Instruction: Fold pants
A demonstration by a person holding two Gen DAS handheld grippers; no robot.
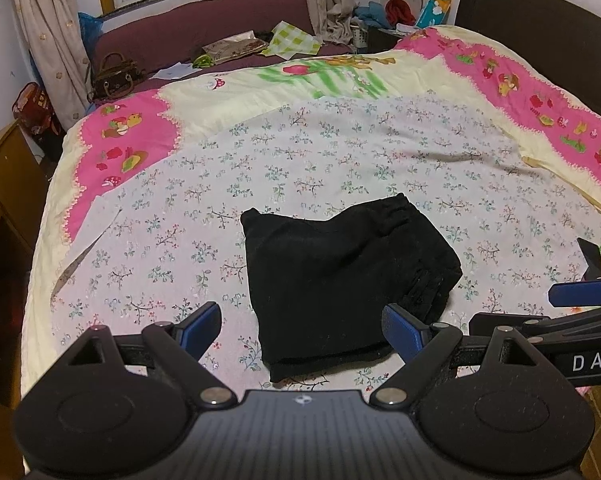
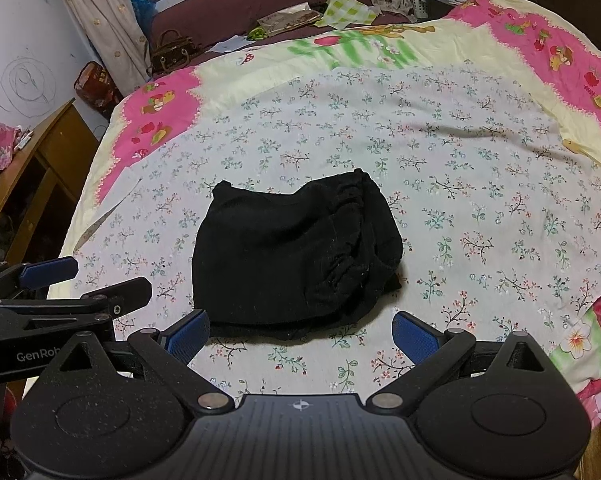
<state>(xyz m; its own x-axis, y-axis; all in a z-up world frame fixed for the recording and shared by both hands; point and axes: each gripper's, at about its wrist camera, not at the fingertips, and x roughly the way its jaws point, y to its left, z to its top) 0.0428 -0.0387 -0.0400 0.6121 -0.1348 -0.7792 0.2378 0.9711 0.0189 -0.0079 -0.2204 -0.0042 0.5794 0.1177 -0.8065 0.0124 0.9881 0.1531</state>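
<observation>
Black pants (image 1: pixel 340 276) lie folded into a compact bundle on the floral sheet (image 1: pixel 300 160) near the bed's front edge, with the gathered waistband on the right side; they also show in the right wrist view (image 2: pixel 296 256). My left gripper (image 1: pixel 302 330) is open and empty, hovering just in front of the bundle's near edge. My right gripper (image 2: pixel 300 336) is open and empty, also just in front of the bundle. Each gripper appears at the edge of the other's view: the right gripper (image 1: pixel 580 296) and the left gripper (image 2: pixel 48 276).
The bed carries a pink and yellow cartoon quilt (image 1: pixel 540 92) around the sheet. A wooden cabinet (image 2: pixel 28 168) stands left of the bed. A maroon bench (image 1: pixel 220 36) with a handbag (image 1: pixel 114 74), papers and clothes lies beyond. A dark headboard (image 1: pixel 540 24) is at right.
</observation>
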